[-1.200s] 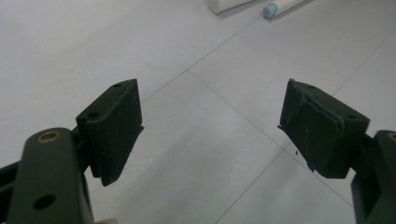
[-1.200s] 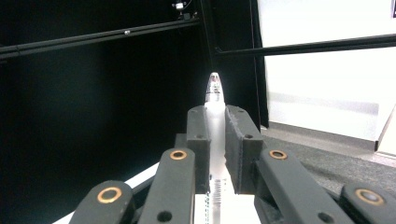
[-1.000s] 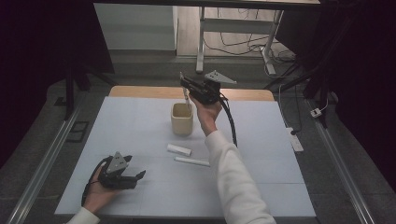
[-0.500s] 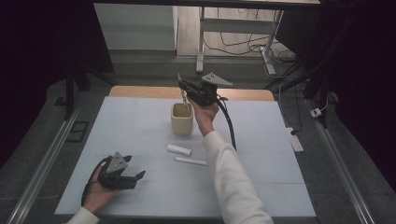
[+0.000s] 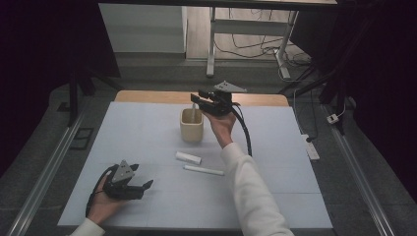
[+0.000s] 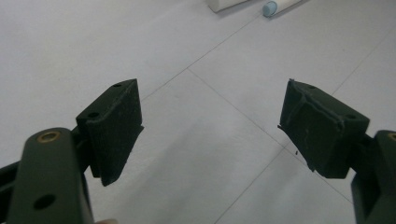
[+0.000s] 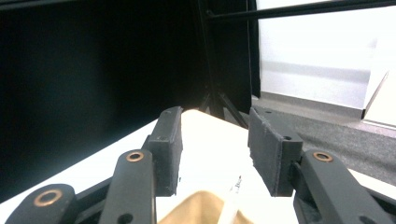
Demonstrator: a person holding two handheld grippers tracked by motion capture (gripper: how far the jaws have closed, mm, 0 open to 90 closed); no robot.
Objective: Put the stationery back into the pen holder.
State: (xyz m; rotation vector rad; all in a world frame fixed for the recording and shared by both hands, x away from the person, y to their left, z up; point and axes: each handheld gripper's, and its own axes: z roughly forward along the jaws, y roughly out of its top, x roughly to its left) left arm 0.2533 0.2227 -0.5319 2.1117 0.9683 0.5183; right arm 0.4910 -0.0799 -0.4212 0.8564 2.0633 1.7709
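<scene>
A beige cup (image 5: 191, 129) stands at the table's middle back, and a thin white stick (image 5: 193, 111) leans inside it. My right gripper (image 5: 195, 100) hovers just above the cup's far rim. Its jaws have just been opening and stand apart, pressing on nothing. From the right gripper view (image 7: 215, 126), the stick (image 7: 230, 205) and the cup's rim (image 7: 201, 205) lie below the jaws. A short white cylinder (image 5: 189, 157) and a longer white tube (image 5: 203, 170) lie in front of the cup. My left gripper (image 5: 146, 186) rests open at the front left, with bare table between its jaws (image 6: 210, 107).
The white table mat (image 5: 147, 132) ends in a wooden strip at the back. Dark drapes stand on both sides, with table legs and cables on the floor behind. In the left gripper view, the tube's blue end (image 6: 269, 8) and the cylinder (image 6: 224, 4) lie at the top edge.
The right gripper's jaws have parted above the cup, leaving the white stick in it. The hand has barely shifted, and the left hand has kept still.
</scene>
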